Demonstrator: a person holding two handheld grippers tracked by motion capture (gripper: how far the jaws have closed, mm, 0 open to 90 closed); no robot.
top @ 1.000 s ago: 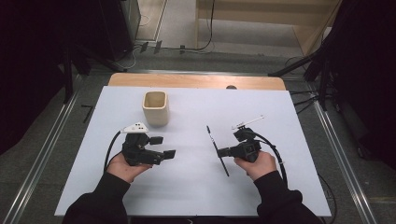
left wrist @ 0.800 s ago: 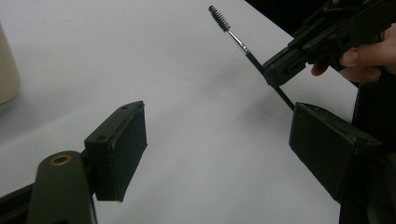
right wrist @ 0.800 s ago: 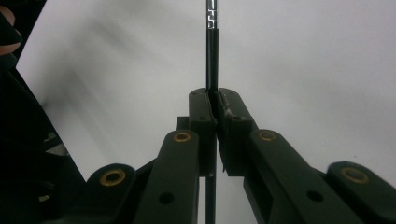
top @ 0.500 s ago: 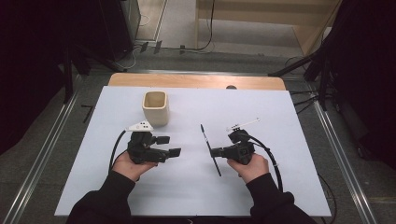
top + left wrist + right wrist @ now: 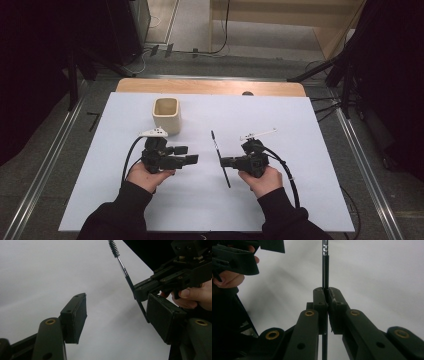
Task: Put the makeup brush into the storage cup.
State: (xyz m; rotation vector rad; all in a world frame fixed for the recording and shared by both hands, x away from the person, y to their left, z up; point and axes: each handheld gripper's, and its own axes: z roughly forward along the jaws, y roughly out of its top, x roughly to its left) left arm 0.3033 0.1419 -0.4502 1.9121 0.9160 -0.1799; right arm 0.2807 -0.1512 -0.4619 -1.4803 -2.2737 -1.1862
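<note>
Your right gripper is clenched on a thin black brush, gripping it partway along the handle, while your left gripper stands released with nothing between its jaws, which have just been closing. The faint print on the metal collar below the bristles is too small to read. The brush is held above the white table between your two hands; in the high view its long axis runs away from you, bristle end farthest and leaning slightly left, toward the cream cup.
</note>
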